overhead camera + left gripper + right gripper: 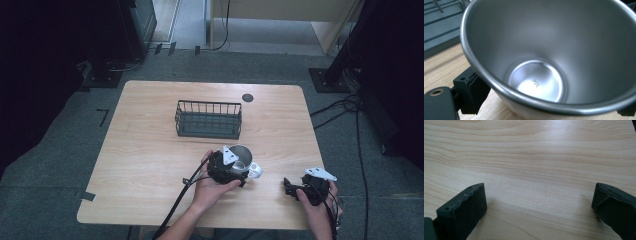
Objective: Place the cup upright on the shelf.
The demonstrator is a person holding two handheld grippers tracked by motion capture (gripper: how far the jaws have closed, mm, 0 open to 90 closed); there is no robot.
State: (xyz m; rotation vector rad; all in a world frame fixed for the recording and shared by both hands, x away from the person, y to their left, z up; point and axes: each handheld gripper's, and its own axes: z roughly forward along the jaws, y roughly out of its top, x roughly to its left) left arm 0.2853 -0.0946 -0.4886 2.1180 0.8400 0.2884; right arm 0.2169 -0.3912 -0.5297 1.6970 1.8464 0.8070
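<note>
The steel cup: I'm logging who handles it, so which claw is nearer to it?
Left. The left claw is at the steel cup, its jaws either side of the cup's wall. The right claw sits open over bare table, off to the cup's right.

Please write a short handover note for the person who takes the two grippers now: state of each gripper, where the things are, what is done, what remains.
Left gripper: jaws closed around the steel cup, one on each side of its wall; the cup is empty.
Right gripper: open, holding nothing, low over bare table at the near right.
Wire basket: empty, mid-table, behind the cup.
Done: cup gripped.
Left, probably: bring the cup to the basket, put it inside, release.
</note>
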